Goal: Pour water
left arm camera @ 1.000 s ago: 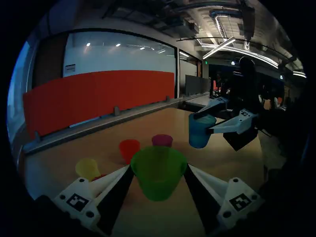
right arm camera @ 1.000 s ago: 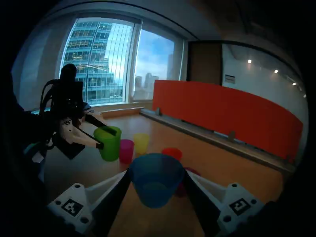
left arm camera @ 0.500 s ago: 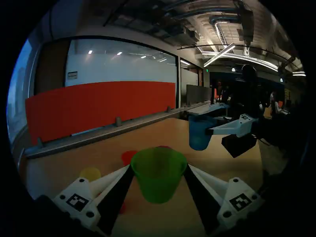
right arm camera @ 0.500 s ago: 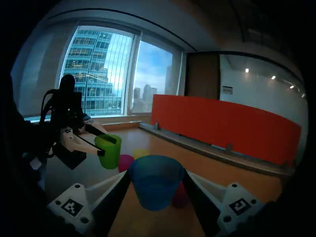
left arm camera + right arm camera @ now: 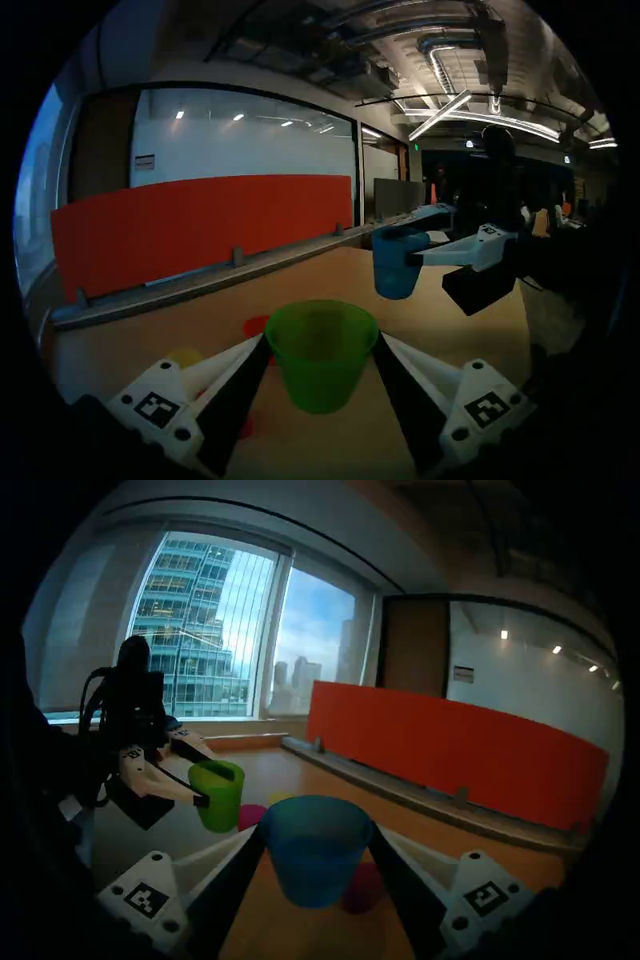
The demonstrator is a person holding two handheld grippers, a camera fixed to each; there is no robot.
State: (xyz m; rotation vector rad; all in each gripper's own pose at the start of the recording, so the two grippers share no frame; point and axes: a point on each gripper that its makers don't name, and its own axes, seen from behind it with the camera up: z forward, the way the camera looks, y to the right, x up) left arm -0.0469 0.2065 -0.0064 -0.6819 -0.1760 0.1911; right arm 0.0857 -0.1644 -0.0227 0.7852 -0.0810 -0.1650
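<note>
A green cup (image 5: 322, 352) is held upright above the wooden table, with my left gripper (image 5: 320, 364) shut on it. In the same left gripper view the blue cup (image 5: 395, 262) hangs farther off to the right, gripped by the other gripper's white fingers (image 5: 456, 252). In the right gripper view my right gripper (image 5: 317, 856) is shut on that blue cup (image 5: 316, 848), upright. The green cup (image 5: 218, 794) shows at the left there, clamped in the other gripper, held by a person in dark clothing.
On the table (image 5: 448, 320) below stand a red cup (image 5: 256, 326) and a yellow cup (image 5: 186, 358), partly hidden by my fingers. A magenta cup (image 5: 253, 814) sits behind the blue one. An orange partition (image 5: 200, 216) runs along the table's far edge. Large windows (image 5: 208, 640) lie beyond.
Both grippers have risen with their cups; the small cups on the table have sunk lower in both views. The blue cup has drifted slightly left and up in the left gripper view.
</note>
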